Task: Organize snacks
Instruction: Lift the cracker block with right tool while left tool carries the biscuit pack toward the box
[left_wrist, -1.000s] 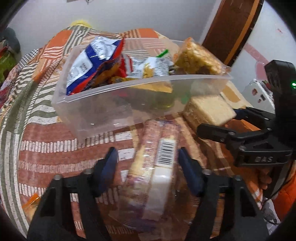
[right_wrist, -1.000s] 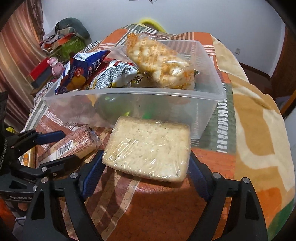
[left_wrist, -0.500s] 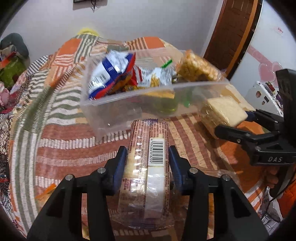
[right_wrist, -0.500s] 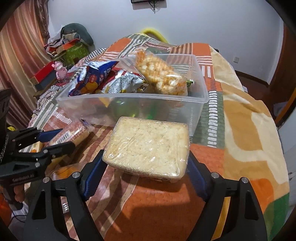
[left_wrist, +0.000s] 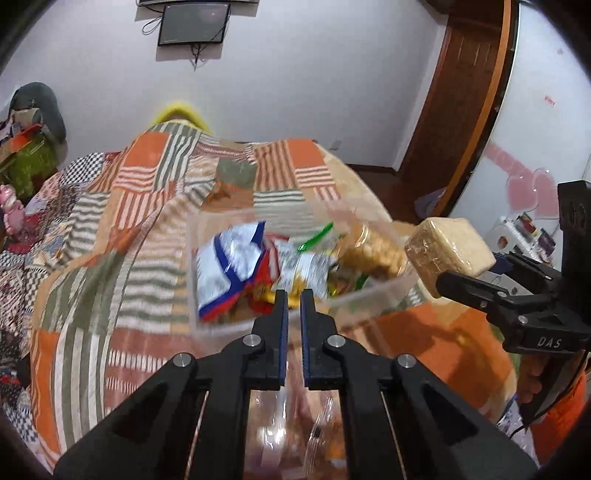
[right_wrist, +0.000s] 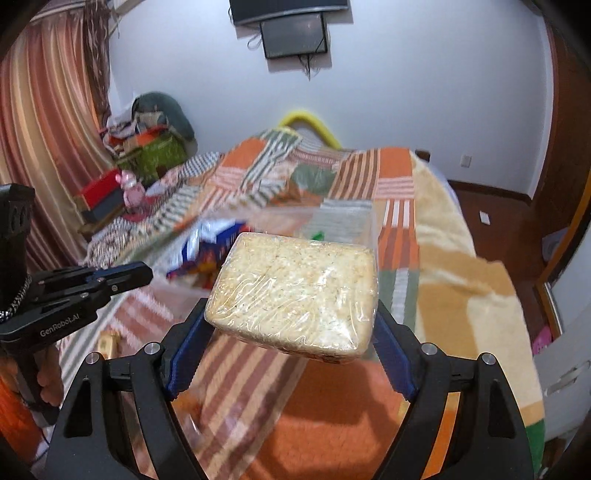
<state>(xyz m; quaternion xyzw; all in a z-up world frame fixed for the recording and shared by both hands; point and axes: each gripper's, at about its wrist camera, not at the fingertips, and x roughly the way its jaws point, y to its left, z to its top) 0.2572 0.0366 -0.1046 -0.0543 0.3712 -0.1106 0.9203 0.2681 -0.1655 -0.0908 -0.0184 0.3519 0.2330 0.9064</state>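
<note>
A clear plastic bin (left_wrist: 373, 295) of snack bags sits on the patchwork bedspread; it also shows blurred in the right wrist view (right_wrist: 332, 218). My right gripper (right_wrist: 291, 332) is shut on a pale wrapped noodle block (right_wrist: 295, 291), held in the air near the bin; the block also shows in the left wrist view (left_wrist: 448, 251). My left gripper (left_wrist: 291, 295) is shut with nothing between its fingertips, raised in front of the bin. A blurred biscuit pack (left_wrist: 295, 435) lies below it on the bed. The left gripper also shows in the right wrist view (right_wrist: 144, 273).
The patchwork bedspread (left_wrist: 110, 258) covers the bed. Clutter and a green box (right_wrist: 159, 155) stand at the far left by the curtain. A wooden door (left_wrist: 465, 92) is on the right. A small orange packet (right_wrist: 107, 341) lies on the bed near the left gripper.
My left gripper let the biscuit pack slip out, closed fully and rose. My right gripper lifted the noodle block off the bed toward the bin.
</note>
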